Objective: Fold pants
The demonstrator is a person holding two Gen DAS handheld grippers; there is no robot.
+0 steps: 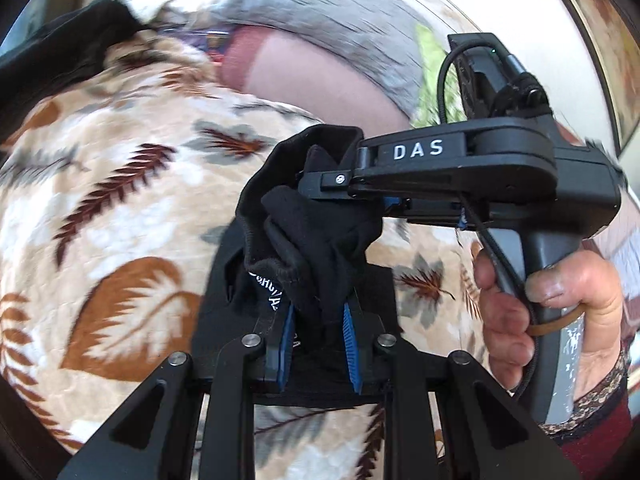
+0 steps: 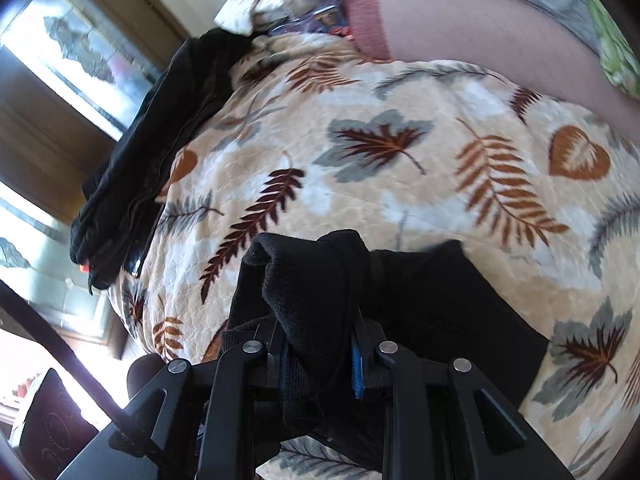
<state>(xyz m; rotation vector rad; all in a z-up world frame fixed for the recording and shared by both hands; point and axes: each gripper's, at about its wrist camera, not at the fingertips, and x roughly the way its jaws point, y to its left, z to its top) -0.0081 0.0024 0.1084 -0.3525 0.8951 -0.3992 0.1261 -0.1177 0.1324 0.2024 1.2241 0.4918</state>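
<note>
The black pants (image 1: 316,240) are bunched up above a leaf-patterned blanket (image 1: 120,208). My left gripper (image 1: 318,320) is shut on a fold of the black fabric between its blue pads. My right gripper (image 1: 320,178) comes in from the right in the left wrist view, gripping the same bunch just above. In the right wrist view my right gripper (image 2: 318,336) is shut on the black pants (image 2: 432,304), which trail to the right over the blanket (image 2: 360,184).
A second black garment (image 2: 152,156) lies at the blanket's far left edge, also in the left wrist view (image 1: 64,52). A pink pillow (image 2: 480,28) and grey cloth (image 1: 340,12) lie at the far end. Windows (image 2: 80,40) are on the left.
</note>
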